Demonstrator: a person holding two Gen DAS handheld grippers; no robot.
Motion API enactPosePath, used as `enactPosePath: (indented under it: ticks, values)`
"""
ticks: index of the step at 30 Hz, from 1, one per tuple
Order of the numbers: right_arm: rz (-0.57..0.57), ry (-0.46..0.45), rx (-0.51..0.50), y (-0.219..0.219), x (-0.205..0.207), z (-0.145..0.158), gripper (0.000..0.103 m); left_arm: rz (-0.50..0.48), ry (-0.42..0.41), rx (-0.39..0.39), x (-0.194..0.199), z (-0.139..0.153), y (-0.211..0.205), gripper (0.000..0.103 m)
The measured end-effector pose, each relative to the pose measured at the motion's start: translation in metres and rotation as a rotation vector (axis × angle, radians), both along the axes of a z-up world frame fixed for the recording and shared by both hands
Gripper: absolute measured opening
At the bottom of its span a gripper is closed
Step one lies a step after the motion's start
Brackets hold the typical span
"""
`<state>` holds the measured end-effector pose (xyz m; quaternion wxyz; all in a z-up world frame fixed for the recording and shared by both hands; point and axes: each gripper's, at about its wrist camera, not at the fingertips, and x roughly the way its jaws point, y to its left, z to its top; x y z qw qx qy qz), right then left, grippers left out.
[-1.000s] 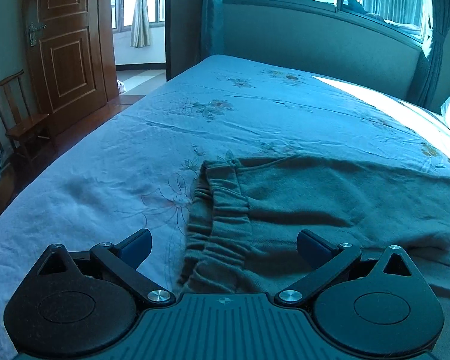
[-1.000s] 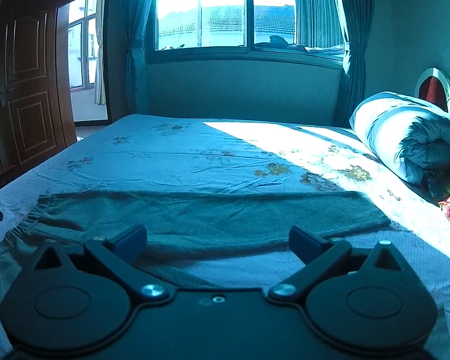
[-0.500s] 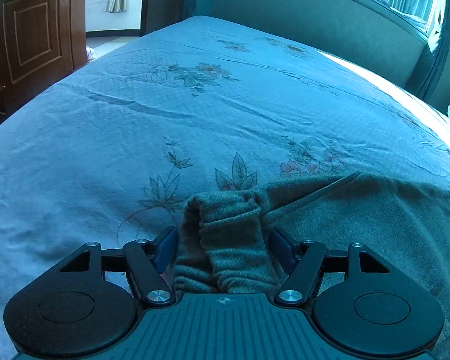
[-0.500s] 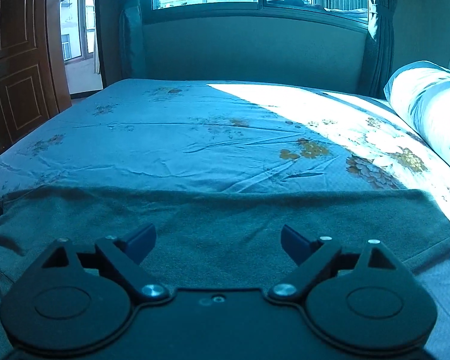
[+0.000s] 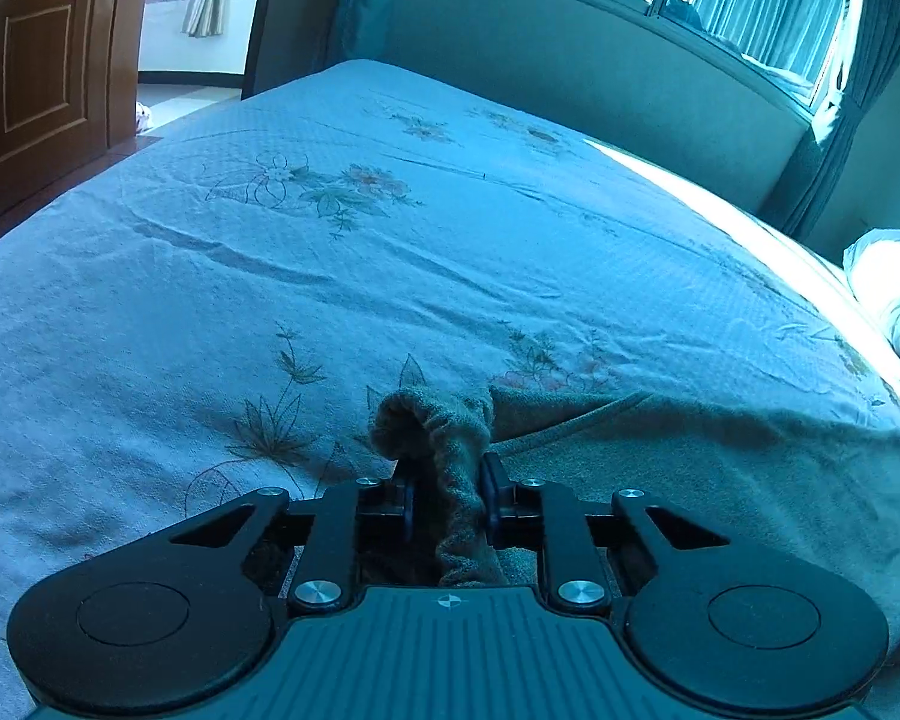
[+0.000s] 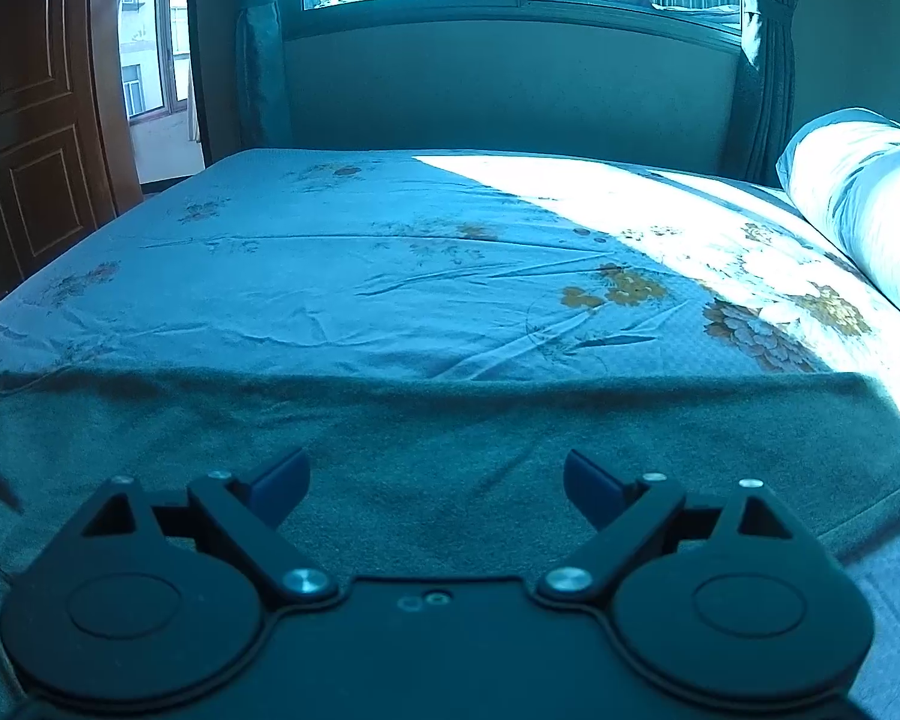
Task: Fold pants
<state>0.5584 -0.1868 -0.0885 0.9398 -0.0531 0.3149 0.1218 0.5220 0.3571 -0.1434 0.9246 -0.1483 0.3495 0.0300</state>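
Observation:
Dark grey-green pants (image 5: 720, 480) lie flat on the bed, stretched sideways. My left gripper (image 5: 447, 498) is shut on the bunched elastic waistband (image 5: 438, 426), which sticks up between the fingers. In the right wrist view the pants' leg (image 6: 450, 438) spans the frame from left to right. My right gripper (image 6: 435, 480) is open and hovers low over the middle of the leg, with the cloth under both fingertips; nothing is held.
The bed has a light blue floral sheet (image 6: 390, 276). A rolled duvet (image 6: 864, 198) lies at the right edge. A wooden door (image 6: 24, 138) stands at the left. A wall with windows (image 6: 510, 84) runs behind the bed.
My left gripper moved forward onto the waistband and closed on it, bunching it up. My right gripper moved down and forward over the pant leg and stayed open.

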Motion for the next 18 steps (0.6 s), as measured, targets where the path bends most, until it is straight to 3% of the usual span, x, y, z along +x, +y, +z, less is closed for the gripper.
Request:
enactPosePath:
  ticks: [5,12,15,18]
  values:
    - [0.124,0.031,-0.065,0.008,0.05,-0.009,0.083,-0.007,-0.022,-0.03,-0.008,0.012,0.007,0.021]
    - [0.322,0.071,-0.165,0.039,0.098,-0.033,0.055,-0.023,0.022,-0.012,0.003,0.004,0.008,0.021]
    - [0.383,0.126,-0.251,0.052,0.114,-0.043,0.054,-0.031,0.038,-0.014,0.006,-0.002,0.009,0.021]
    - [0.448,0.157,-0.263,0.053,0.126,-0.044,0.054,-0.041,0.054,-0.019,0.008,-0.006,0.01,0.021]
